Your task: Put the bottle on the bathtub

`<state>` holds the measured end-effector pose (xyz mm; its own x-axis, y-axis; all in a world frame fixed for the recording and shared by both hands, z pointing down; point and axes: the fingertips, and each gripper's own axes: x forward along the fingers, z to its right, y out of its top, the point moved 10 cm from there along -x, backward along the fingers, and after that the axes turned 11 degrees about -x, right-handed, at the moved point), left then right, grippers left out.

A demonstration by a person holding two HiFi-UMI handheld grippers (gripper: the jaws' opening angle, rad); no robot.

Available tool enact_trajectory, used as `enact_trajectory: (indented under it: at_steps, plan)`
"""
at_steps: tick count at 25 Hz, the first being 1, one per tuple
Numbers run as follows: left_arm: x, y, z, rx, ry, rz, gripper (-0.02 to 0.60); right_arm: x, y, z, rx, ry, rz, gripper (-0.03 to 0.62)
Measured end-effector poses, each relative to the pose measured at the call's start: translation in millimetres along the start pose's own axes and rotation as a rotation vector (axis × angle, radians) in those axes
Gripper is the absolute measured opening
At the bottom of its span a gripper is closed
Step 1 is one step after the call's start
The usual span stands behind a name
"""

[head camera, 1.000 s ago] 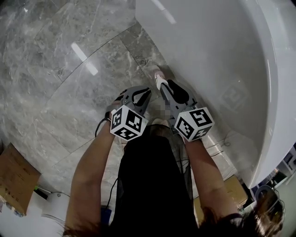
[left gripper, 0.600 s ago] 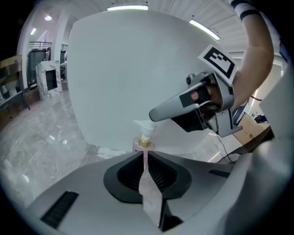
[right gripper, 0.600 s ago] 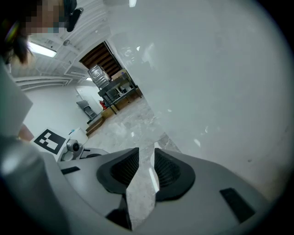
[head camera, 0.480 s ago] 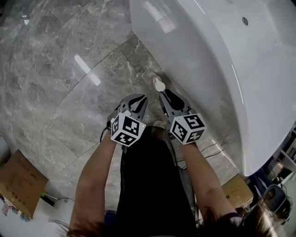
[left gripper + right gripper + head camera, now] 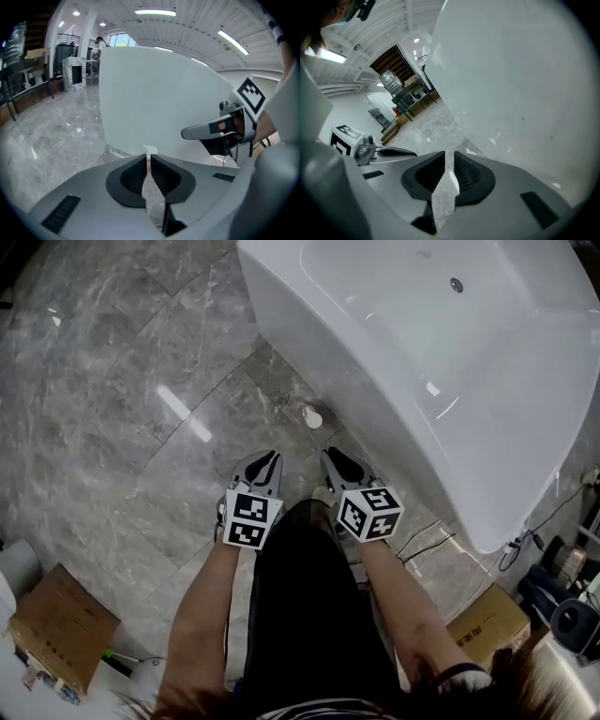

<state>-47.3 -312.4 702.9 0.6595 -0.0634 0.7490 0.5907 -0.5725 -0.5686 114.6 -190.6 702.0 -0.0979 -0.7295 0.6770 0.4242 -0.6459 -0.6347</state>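
Note:
A small bottle [image 5: 312, 416] with a white cap stands on the marble floor beside the white bathtub [image 5: 281, 306]. Both grippers hang above the floor, short of the bottle and not touching it. My left gripper [image 5: 265, 463] is shut and empty; in the left gripper view the bottle's cap [image 5: 150, 150] shows just past its closed tips [image 5: 149, 161]. My right gripper [image 5: 336, 460] has just been closing. Its jaws [image 5: 449, 159] stand a little apart, and only floor shows between them. The tub's outer wall [image 5: 511, 70] fills the right gripper view.
A cardboard box [image 5: 56, 624] sits at the lower left and another [image 5: 487, 624] at the lower right. Cables [image 5: 441, 540] trail over the floor by the tub's near corner. The person's black clothing fills the lower middle.
Both grippers have lifted away from the floor and the bottle, which stays standing by the tub. The bottle was at the right gripper's tips a second ago. More of the tub's inside shows.

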Motion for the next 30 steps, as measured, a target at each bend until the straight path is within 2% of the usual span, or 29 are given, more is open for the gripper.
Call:
enact_trajectory:
  at_steps: [4, 8, 13, 15, 19, 30]
  plan:
    - [-53, 23, 14, -0.099, 0.013, 0.033, 0.037, -43, 22, -27, 0.004, -0.049, -0.006, 0.061]
    - [-108, 32, 35, -0.156, 0.02, 0.045, 0.031, -90, 37, -58, -0.006, -0.083, -0.001, 0.044]
    - [-147, 48, 54, -0.196, 0.049, 0.04, 0.025, -123, 60, -73, -0.005, -0.116, 0.022, 0.035]
    - [-164, 53, 63, -0.241, 0.062, 0.042, 0.023, -140, 68, -77, -0.004, -0.118, 0.031, 0.034]
    - [-194, 63, 70, -0.325, 0.042, 0.063, 0.023, -162, 81, -88, -0.01, -0.117, 0.032, 0.029]
    - [-277, 94, 92, -0.361, -0.049, 0.164, 0.023, -227, 106, -127, -0.018, -0.098, 0.043, 0.026]
